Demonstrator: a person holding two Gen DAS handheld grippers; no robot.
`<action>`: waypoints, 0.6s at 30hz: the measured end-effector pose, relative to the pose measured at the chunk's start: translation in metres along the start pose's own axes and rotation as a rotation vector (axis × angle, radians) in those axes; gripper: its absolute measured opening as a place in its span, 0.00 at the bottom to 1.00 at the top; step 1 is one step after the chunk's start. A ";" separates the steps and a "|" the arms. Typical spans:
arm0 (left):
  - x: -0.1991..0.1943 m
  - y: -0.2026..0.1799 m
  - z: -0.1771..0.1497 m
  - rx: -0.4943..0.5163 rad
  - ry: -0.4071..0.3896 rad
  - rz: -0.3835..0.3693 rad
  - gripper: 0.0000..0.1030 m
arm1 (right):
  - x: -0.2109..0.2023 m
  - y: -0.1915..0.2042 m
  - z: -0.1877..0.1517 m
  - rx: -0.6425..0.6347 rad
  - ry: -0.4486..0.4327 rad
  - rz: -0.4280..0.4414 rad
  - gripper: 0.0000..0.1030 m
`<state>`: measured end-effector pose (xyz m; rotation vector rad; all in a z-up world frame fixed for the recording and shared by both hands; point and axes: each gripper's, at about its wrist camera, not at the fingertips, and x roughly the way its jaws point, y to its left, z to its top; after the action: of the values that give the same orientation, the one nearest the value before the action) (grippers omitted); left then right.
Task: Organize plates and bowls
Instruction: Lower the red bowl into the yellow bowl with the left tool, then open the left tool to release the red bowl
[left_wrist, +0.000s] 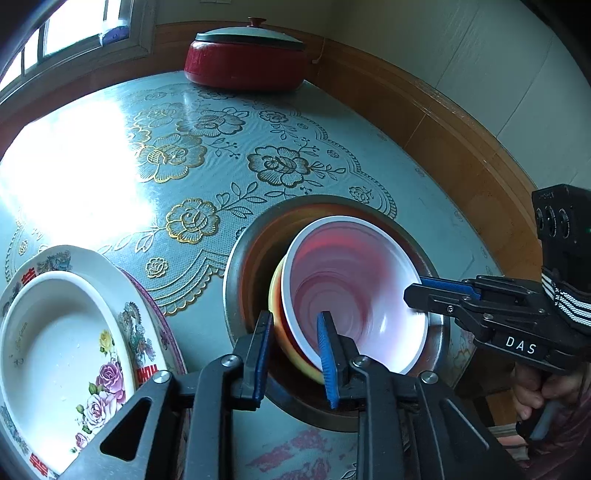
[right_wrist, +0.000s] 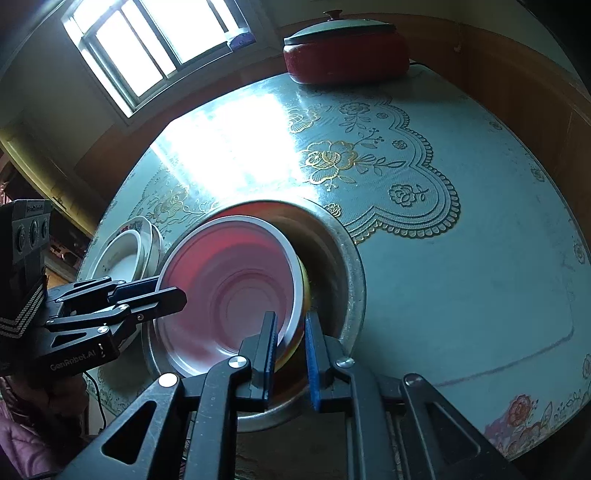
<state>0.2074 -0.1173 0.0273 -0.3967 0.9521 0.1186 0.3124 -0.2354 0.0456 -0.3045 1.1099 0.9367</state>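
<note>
**While both tongs are straddling its rim, a pink bowl is sitting tilted in a steel basin**

Although its inside is blurred in both views, the pink bowl (left_wrist: 354, 295) is nesting in a yellow bowl (left_wrist: 275, 295), and the pair is leaning inside a steel basin (left_wrist: 236, 273) at the near edge of the counter (left_wrist: 424, 177). The left tongs (left_wrist: 295, 358) are standing narrow over the near-left rim, one finger outside the yellow bowl and the blue pad inside the pink one; whether the pads are pressing I cannot tell. The right tongs (right_wrist: 290, 350) are standing narrow too, and they are pinching the stacked rims on the right side, with both bowl walls filling the gap between the pads. A hand (left_wrist: 532, 391) is wrapping the right handle at the near right.

Just beside the basin on the left, a white deep plate (left_wrist: 55, 350) is lying in a flowered plate (left_wrist: 122, 317). At the far edge, well apart from the basin, a red pot (left_wrist: 243, 62) is sitting under its lid. Light from a window (right_wrist: 147, 48) at the far left is glaring off the patterned cover.
</note>
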 end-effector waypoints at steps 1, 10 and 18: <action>-0.001 -0.001 -0.001 0.002 -0.004 -0.001 0.24 | -0.001 -0.001 0.000 0.006 0.001 0.009 0.17; -0.020 0.008 0.001 -0.019 -0.067 -0.020 0.24 | -0.018 -0.007 0.001 0.033 -0.060 0.036 0.17; -0.021 0.019 0.005 -0.002 -0.086 0.078 0.24 | -0.033 -0.022 0.000 0.087 -0.110 0.027 0.17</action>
<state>0.1938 -0.0963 0.0420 -0.3539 0.8828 0.2057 0.3257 -0.2646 0.0694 -0.1651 1.0524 0.9148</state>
